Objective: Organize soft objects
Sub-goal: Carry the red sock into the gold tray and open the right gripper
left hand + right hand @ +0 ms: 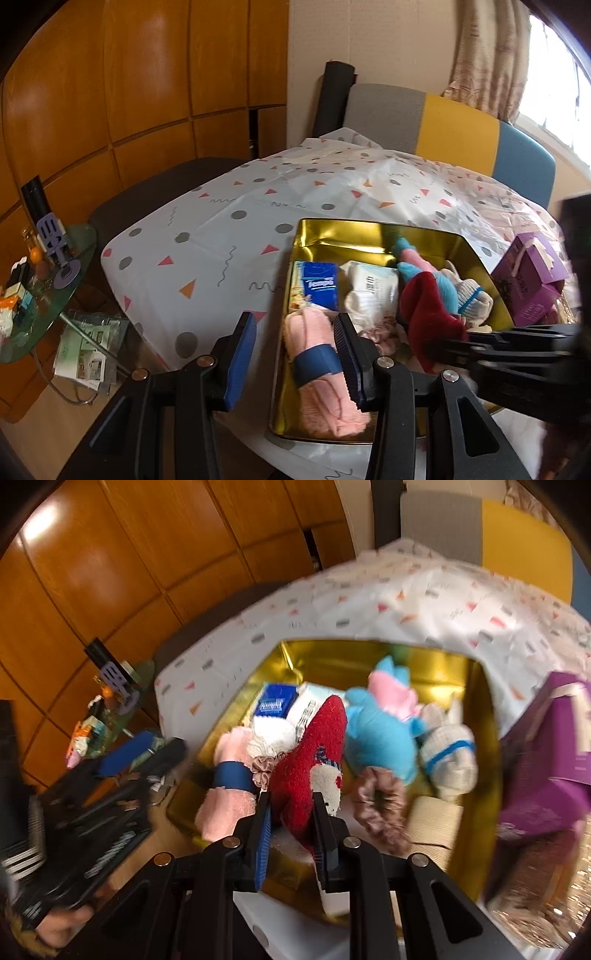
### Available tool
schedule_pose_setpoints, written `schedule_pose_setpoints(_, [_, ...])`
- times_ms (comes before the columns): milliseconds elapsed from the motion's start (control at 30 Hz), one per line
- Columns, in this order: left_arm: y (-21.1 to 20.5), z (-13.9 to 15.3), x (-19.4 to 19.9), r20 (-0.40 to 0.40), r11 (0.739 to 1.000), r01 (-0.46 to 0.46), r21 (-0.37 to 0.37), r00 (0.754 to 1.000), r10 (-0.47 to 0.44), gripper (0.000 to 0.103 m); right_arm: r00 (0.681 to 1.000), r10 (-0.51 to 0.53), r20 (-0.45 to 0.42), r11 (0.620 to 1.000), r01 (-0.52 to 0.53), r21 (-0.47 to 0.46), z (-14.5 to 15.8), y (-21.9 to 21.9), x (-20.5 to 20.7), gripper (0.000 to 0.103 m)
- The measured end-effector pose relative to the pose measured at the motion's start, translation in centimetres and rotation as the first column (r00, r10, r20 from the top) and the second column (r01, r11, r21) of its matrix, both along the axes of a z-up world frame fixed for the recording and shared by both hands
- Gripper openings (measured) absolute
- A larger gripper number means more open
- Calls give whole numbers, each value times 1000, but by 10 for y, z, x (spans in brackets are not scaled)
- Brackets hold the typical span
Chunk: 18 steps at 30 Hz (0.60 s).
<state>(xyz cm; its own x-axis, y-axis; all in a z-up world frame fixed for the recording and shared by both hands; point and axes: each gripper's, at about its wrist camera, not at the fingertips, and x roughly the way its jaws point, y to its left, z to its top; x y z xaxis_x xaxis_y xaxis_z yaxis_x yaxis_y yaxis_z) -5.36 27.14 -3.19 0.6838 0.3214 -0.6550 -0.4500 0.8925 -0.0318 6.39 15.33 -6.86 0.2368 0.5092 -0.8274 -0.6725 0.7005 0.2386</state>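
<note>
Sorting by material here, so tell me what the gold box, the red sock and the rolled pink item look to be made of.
Gold box: probably thin metal, since its glossy walls mirror the contents. Red sock, held by the right gripper: fuzzy knit or fleece with a nubby pile and a white patch. Rolled pink item: plush towel-like fabric, matte, banded with a blue strap.

A lived-in home room: wooden wardrobe doors (129, 81), curtained window (487, 48) (daylight behind), patterned tablecloth (258, 206).

gold tin (373, 236), red sock (314, 753), purple box (532, 284)
</note>
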Motion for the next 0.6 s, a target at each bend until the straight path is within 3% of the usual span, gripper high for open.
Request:
schedule_pose_setpoints(100, [4,-2,-2,-4,1000,-8,-2,1000,8,45,997,-73,17,993,74,-93,-20,7,18,19])
schedule_pose_setpoints(267, [4,-6,0,-10,1000,0,-14,1000,0,45,991,-130,42,983,134,-126,-28,7,34,19])
schedule_pose_setpoints(467, [2,-7,1,-8,1000,7,-16,1000,-7,47,993,-103,59,987,109,-116,-25,3,21,25])
schedule_pose_setpoints(600, [1,-7,1,-10,1000,6,-18,1000,-6,48,990,-118,80,988,126,-92,-14,-11,11,36])
